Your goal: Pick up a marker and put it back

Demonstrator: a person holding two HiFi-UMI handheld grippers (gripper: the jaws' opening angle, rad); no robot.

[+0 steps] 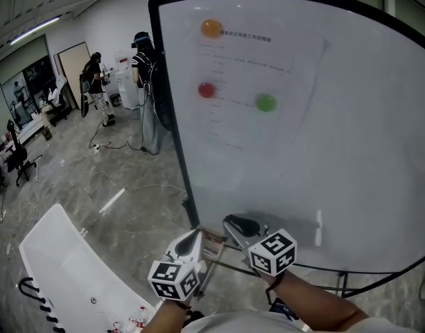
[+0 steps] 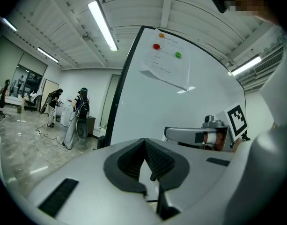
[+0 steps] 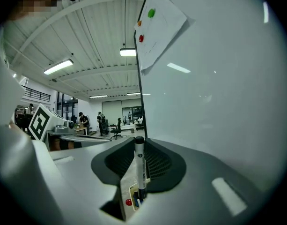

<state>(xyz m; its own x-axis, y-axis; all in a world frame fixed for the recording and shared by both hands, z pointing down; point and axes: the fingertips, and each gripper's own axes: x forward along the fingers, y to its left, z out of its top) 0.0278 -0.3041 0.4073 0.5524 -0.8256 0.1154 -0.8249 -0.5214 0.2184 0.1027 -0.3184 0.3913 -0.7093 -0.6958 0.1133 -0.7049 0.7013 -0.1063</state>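
One marker [image 3: 140, 165] is clamped in our right gripper [image 3: 139, 146], near the whiteboard [image 1: 337, 116]. Our left gripper [image 2: 144, 142] has its jaws together, empty.

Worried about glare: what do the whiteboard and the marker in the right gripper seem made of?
Whiteboard: glossy white coated panel, probably; light strips reflect off it. Marker: likely smooth plastic, white barrel with print, black cap.

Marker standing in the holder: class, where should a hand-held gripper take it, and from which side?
Take the marker on its upper barrel, below the black cap: it stands upright, its lower end sunk in the holder, so only the top is free. Come from the side, a jaw on each flank, as the right hand-held gripper sits now.
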